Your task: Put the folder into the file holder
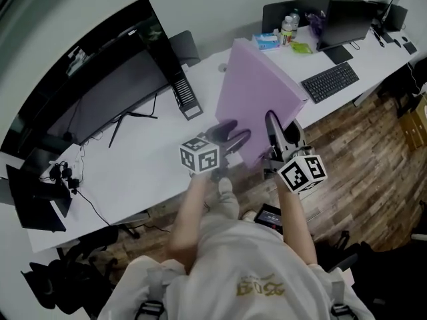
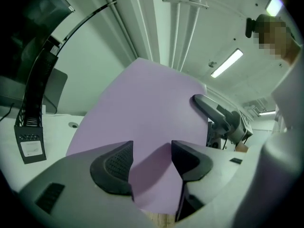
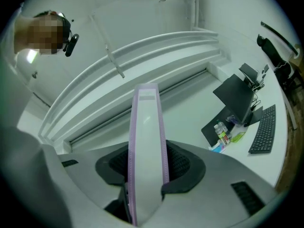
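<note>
Clamps purple folder (image 1: 257,92) by its spine in right gripper (image 3: 148,163), tilted up above the white surface (image 1: 133,165) near the black file holder (image 1: 187,97); holds left gripper (image 2: 152,158) jaws apart before its face, pressing nothing.

A long white desk (image 1: 133,172) stands on a wood floor (image 1: 360,145). Towards its left stands a curved monitor (image 1: 110,99), with the black file holder (image 1: 186,97) upright just beside it. At the far right are a keyboard (image 1: 329,81), a second monitor (image 1: 347,22), bottles (image 1: 288,27) and a blue box (image 1: 267,41). A cable (image 1: 90,203) trails across the left part.
</note>
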`<state>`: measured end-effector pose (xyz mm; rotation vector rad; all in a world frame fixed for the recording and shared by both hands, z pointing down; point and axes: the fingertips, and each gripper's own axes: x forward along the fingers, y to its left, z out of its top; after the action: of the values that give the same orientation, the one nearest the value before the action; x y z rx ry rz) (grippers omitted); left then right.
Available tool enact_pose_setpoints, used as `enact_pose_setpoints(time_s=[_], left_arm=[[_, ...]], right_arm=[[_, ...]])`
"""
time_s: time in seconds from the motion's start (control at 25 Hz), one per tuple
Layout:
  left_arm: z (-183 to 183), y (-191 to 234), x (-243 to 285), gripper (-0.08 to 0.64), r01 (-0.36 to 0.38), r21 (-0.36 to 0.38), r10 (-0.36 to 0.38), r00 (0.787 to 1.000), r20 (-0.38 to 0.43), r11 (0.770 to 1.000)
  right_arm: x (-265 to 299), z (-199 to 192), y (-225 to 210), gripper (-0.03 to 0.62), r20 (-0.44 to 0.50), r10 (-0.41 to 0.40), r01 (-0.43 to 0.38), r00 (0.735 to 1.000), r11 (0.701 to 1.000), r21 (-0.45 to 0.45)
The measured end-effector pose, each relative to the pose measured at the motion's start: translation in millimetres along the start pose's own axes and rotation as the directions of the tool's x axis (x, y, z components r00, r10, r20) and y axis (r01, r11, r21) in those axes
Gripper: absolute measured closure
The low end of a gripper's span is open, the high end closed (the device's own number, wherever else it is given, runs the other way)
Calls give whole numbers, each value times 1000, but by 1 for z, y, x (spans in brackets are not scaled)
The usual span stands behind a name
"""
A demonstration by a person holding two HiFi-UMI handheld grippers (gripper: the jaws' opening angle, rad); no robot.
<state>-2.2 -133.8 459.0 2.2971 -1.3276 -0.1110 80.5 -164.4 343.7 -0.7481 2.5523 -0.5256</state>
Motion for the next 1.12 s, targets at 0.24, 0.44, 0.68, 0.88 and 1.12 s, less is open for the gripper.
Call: enact_pose_setpoints(time_s=[0.24, 0.44, 0.68, 0.88, 1.12], left_arm=[[22, -3, -24, 295, -25, -22, 27, 997, 76, 999], [38, 7, -54, 295, -56, -37, 61, 986, 153, 998], [51, 28, -71, 295, -52, -72, 66, 975, 212, 996], [69, 54, -82, 296, -30, -95, 53, 967, 250, 995], [99, 85, -90, 298, 0, -93, 27, 956, 292, 996]], right_arm=[[12, 10, 38, 411, 10, 100, -99, 995, 994, -42], [26, 4, 69, 408, 13, 154, -154, 988, 987, -50], [49, -6, 89, 403, -8, 195, -195, 981, 979, -65], [78, -15, 103, 400, -9, 209, -209, 978, 974, -85], [115, -19, 117, 396, 8, 222, -220, 975, 969, -109]])
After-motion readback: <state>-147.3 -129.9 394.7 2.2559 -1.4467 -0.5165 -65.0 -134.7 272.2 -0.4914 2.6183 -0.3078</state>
